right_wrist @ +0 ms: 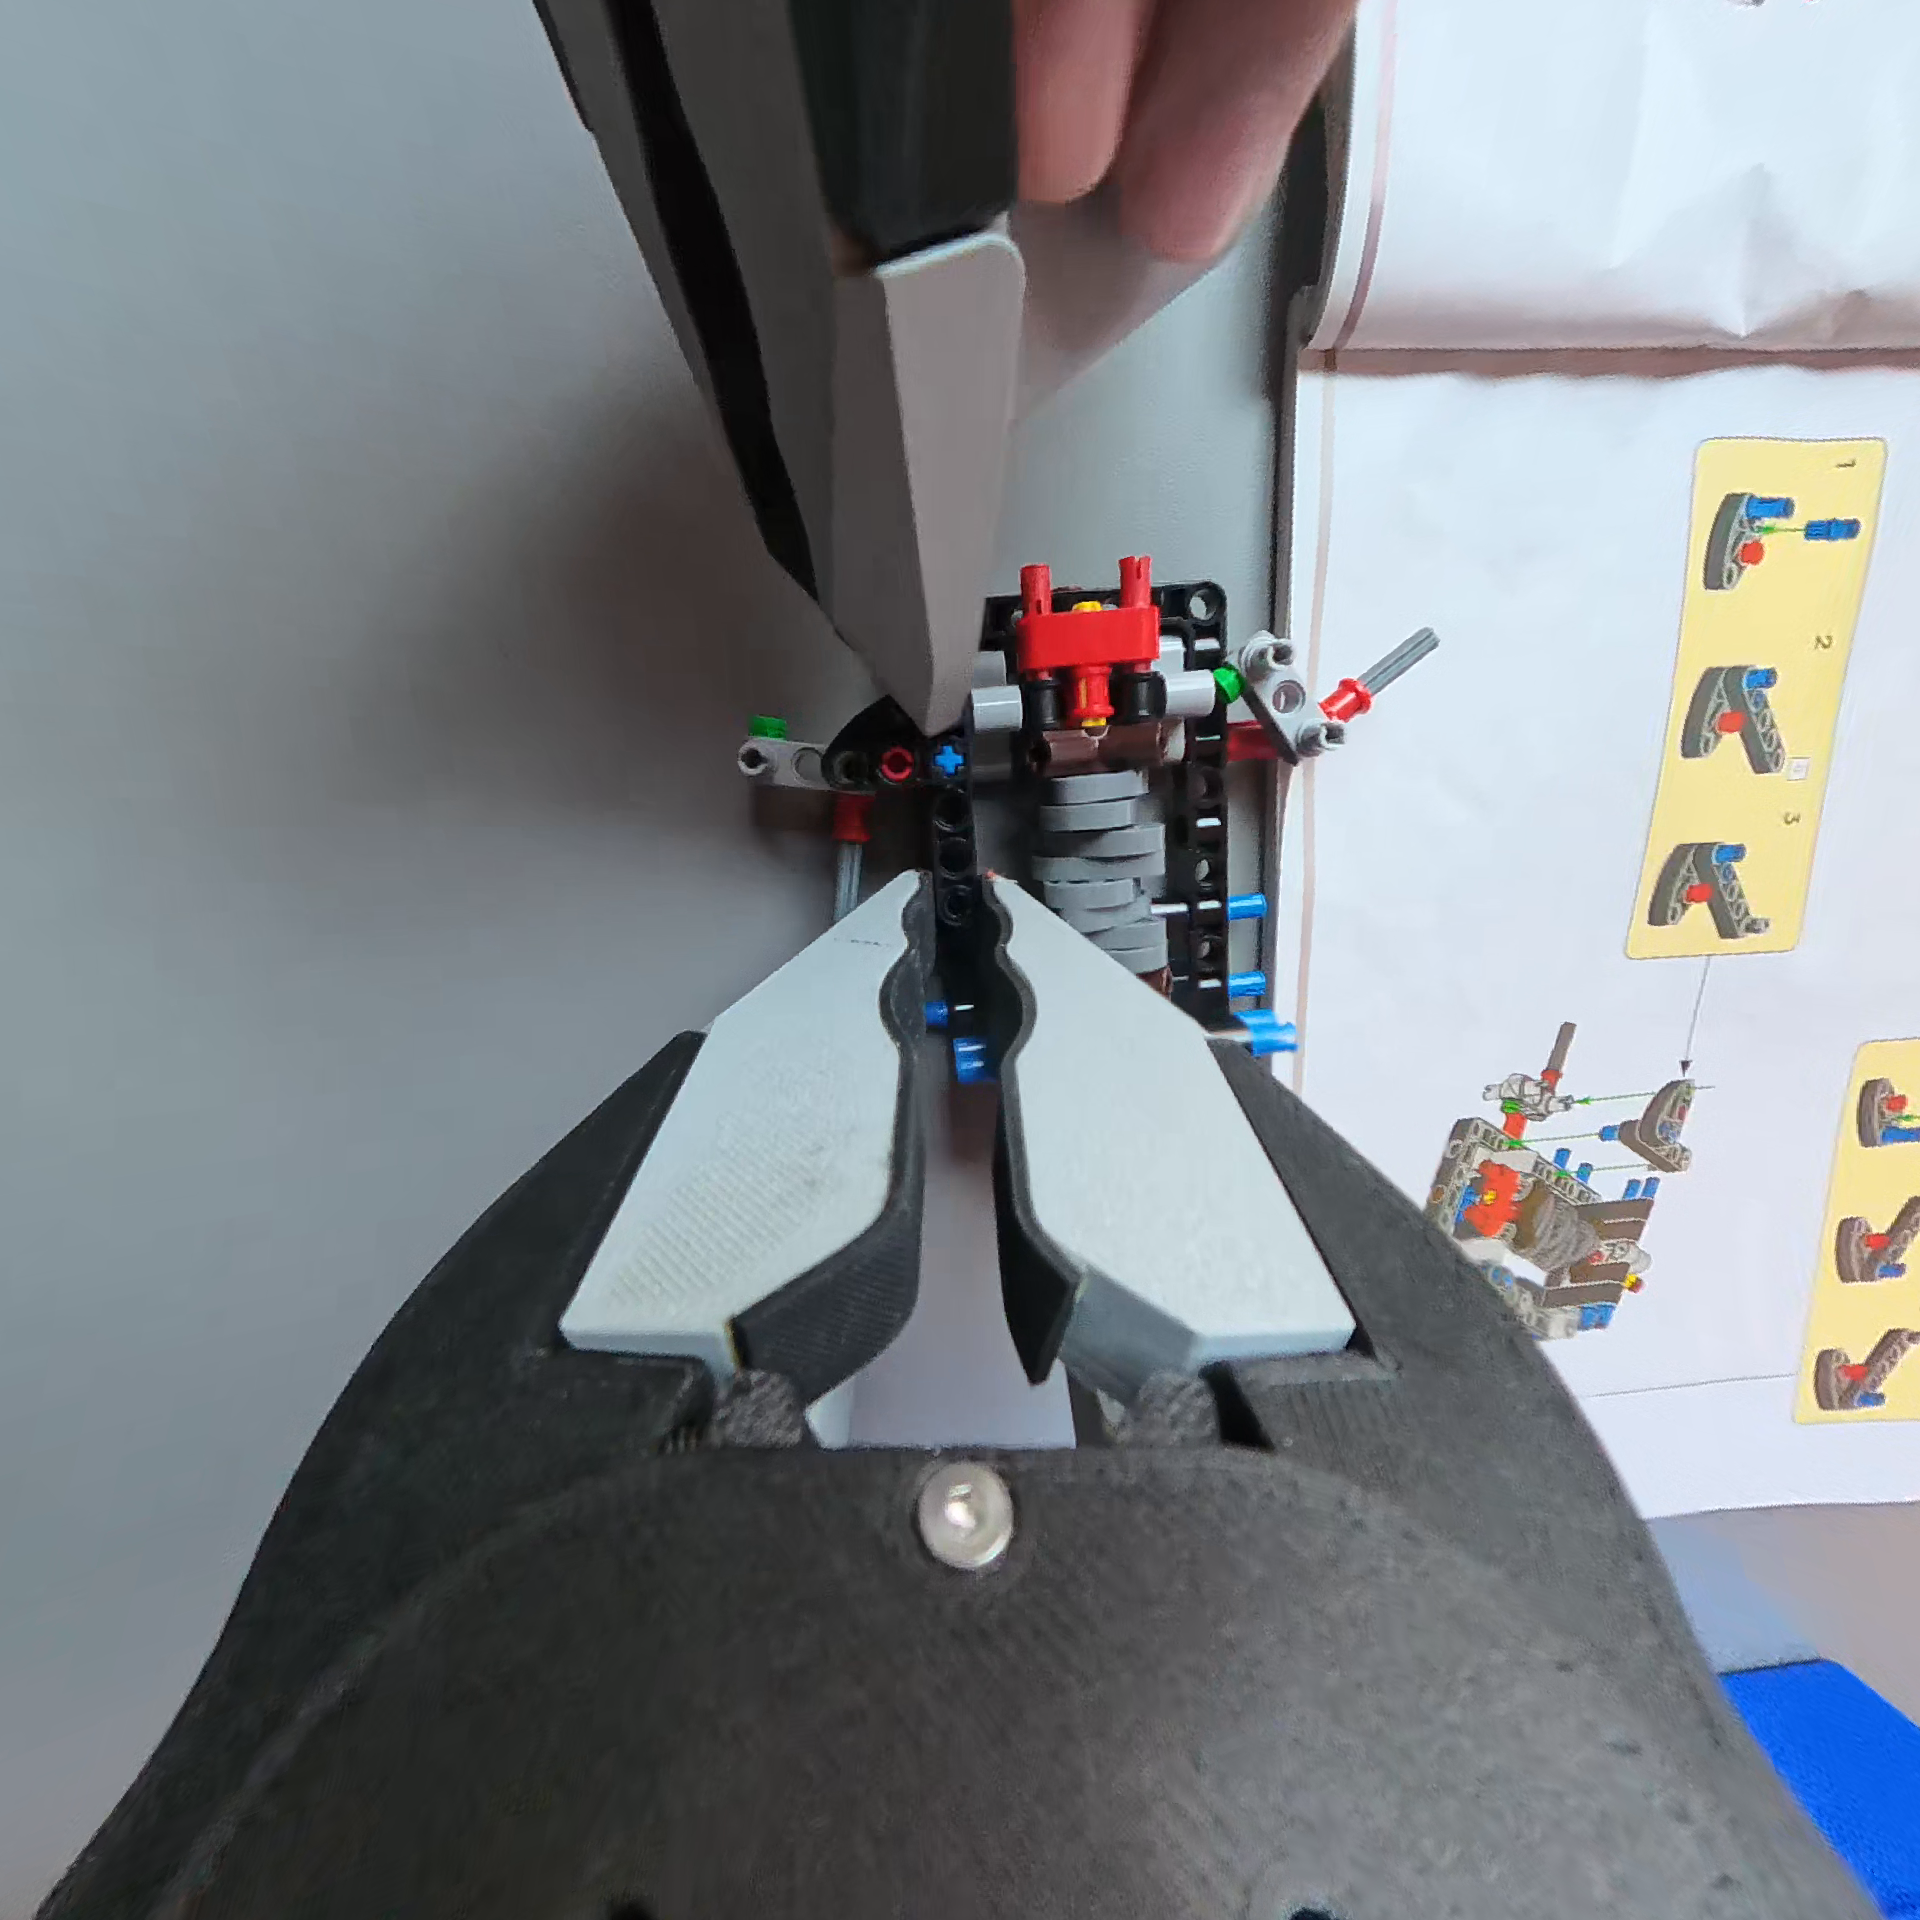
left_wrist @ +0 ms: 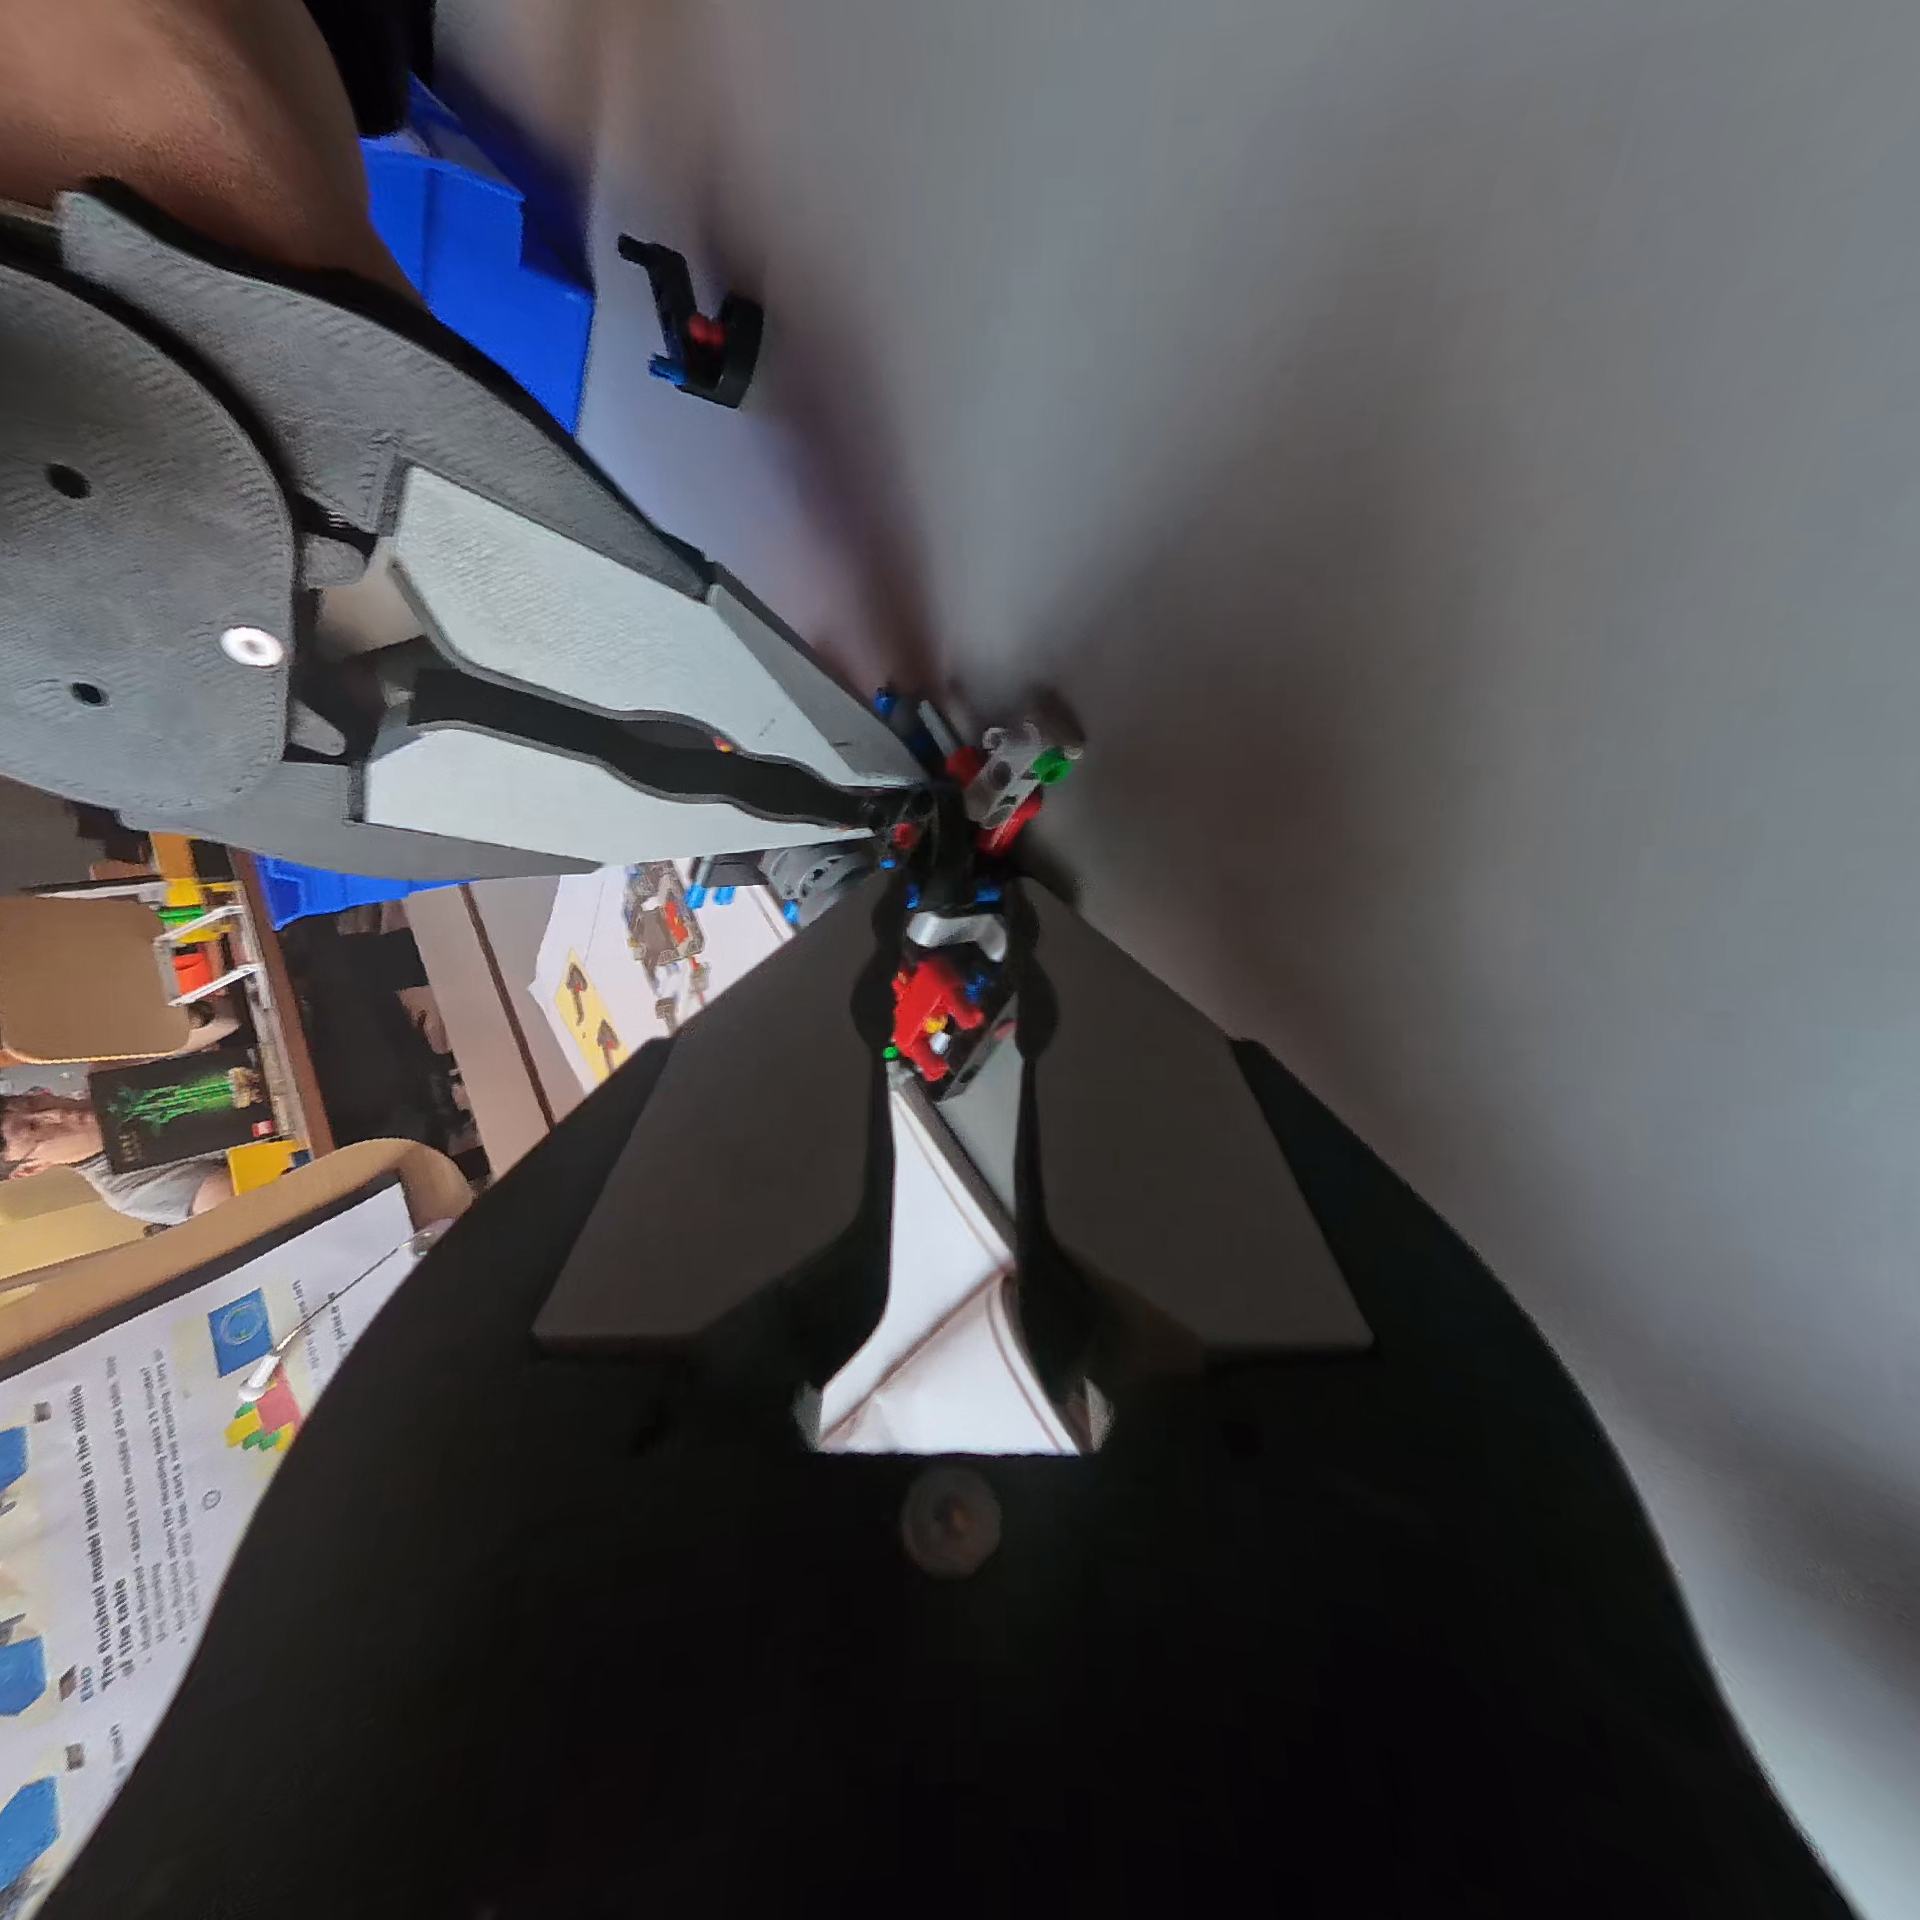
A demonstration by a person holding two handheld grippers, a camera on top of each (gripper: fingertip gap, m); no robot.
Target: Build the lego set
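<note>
model [right_wrist: 1101, 790]: half-built technic frame on the grey table [right_wrist: 312, 520], 12 o'clock of the right gripper's tips, just left of the open instruction booklet [right_wrist: 1558, 935]
right gripper [right_wrist: 956, 883]: jaws clenched on the frame's left black beam [right_wrist: 954, 831], low on its length
left gripper [right_wrist: 925, 717]: comes in from 12 o'clock in the right wrist view; tips at the black curved piece [right_wrist: 868, 753] on the frame's upper left corner. cannot tell if the jaws are clamped or just pressing
handling: looks light, stiff plastic. joints are friction pins, so i'd expect parts to pop or skew under side load rather than bend
weak spots: thin grey axles [right_wrist: 1397, 660] and small grey connectors [right_wrist: 1283, 691] stick out at the sides, likely to knock loose
where to hold: long black side beams seem the safest grip; avoid the grey gear stack [right_wrist: 1101, 873] and red block [right_wrist: 1088, 629]
counts: 2 grippers, 1 frame, 2 green pin ends, 1 booklet
loose: 1 black subassembly [left_wrist: 701, 327] lies apart at 11 o'clock in the left wrist view, near the blue bin [left_wrist: 478, 260]
</note>
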